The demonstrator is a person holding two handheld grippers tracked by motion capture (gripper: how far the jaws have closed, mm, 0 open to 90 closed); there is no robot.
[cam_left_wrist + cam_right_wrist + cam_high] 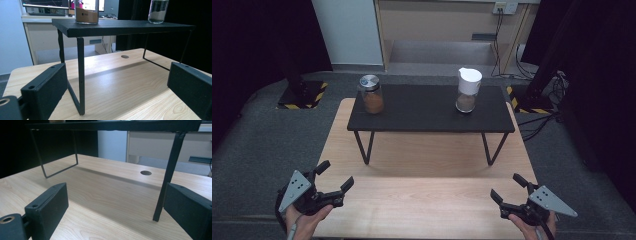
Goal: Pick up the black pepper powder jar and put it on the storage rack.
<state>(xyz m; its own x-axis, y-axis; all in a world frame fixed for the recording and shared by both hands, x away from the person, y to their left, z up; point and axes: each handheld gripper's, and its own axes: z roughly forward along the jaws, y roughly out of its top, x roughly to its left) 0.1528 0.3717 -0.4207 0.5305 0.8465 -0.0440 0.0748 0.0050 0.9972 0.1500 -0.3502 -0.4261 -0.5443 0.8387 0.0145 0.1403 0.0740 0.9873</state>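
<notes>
Looking down on a pale wooden table [427, 205] with a low black shelf [432, 120] standing across its far half, long side running left to right.

Standing upright on the shelf top, well apart: a steel-lidded jar [371, 94] of brown powder near the left end, and a white-capped jar [468, 90] of paler powder right of the middle. Both sitting toward the back of the shelf, away from its front edge.

Hovering low at the near edge of the table: the left gripper [336, 174] at the near left corner, the right gripper [507, 186] at the near right. Both gaping wide, holding nothing, with bare wood between the black jaws in each gripper view.

Lying ahead of and above both claws, the two jars. Judging by position, the left hand being nearer the steel-lidded jar and the right hand nearer the white-capped one.

Leaving plenty of open tabletop between the hands and the shelf. Likely needing a rise over the shelf's front edge and a steer clear of its thin black legs before closing on either jar from the side. Offering open air above and around each jar, with neither crowding the other.
</notes>
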